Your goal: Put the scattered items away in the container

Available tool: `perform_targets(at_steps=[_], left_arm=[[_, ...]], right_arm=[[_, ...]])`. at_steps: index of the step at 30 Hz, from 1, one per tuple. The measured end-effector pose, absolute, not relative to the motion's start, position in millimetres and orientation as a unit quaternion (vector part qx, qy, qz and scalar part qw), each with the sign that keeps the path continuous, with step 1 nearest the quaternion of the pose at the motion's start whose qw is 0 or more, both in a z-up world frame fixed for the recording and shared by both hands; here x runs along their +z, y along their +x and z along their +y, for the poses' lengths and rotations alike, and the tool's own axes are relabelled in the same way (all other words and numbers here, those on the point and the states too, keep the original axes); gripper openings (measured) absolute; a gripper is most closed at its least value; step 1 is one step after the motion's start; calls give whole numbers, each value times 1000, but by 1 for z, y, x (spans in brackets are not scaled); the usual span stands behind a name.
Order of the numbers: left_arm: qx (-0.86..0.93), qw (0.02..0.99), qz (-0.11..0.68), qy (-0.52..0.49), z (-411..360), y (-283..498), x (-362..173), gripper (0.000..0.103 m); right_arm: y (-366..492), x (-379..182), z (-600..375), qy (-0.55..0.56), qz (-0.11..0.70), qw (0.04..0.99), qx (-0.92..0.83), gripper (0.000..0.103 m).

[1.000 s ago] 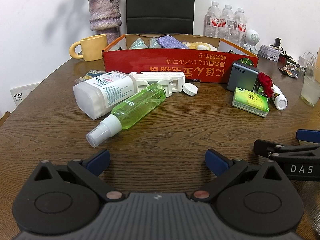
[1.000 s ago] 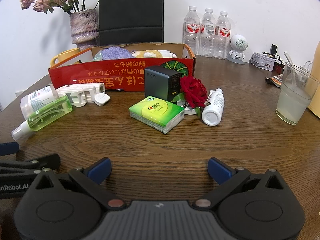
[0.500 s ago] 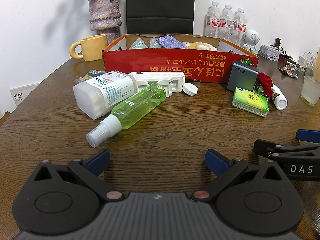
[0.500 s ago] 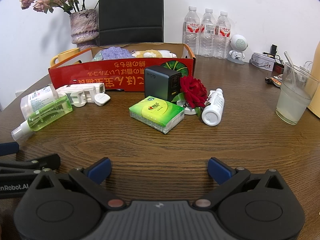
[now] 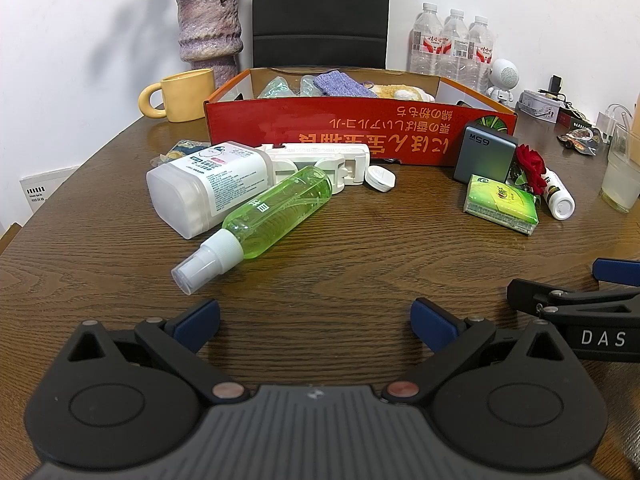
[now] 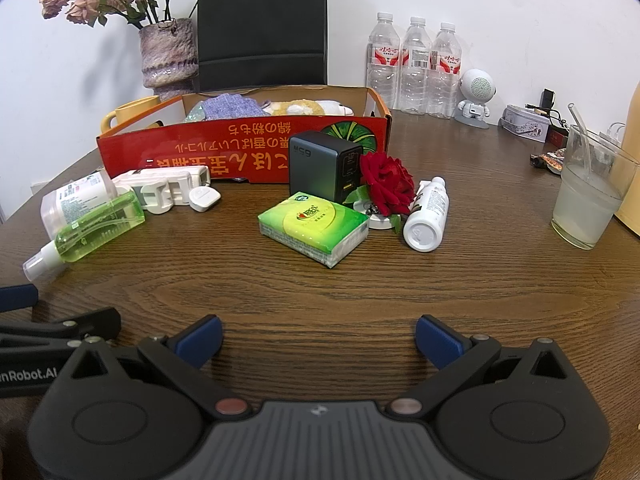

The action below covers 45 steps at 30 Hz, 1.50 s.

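Observation:
A red cardboard box stands at the back of the table and holds cloths and a plush toy. In front of it lie a green spray bottle, a white tub, a white plastic device, a grey charger, a green tissue pack, a red rose and a small white bottle. My left gripper is open and empty near the front edge, just short of the spray bottle. My right gripper is open and empty, short of the tissue pack.
A yellow mug, a vase with dried flowers, three water bottles, a small white robot figure and a black bag stand at the back. A glass with a straw stands at the right.

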<state>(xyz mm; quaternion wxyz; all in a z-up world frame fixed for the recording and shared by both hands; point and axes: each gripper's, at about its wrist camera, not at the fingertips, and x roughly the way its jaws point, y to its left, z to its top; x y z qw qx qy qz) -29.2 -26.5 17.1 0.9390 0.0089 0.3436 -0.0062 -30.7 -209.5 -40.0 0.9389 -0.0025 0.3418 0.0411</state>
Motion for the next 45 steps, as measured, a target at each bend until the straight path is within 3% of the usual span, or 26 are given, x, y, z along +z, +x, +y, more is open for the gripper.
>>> perform_targets(at_steps=[29,35,42,45], left_arm=[[-11,939,343,9,-27,-28,17,103],[-88,948,301,56,-41,-13,31,103],[-143,941,294,91,-44,21,45,103],[-117,950,272,102,-30,19,50,101]], right_arm=[[-30,-40,-210,-1,342,939,37,103],[-14,-37,-218,9,357,934,17,103],[-3,-22,-248,14,307,948,88,100],[15,-17,-247,-1,309,944,120,94]])
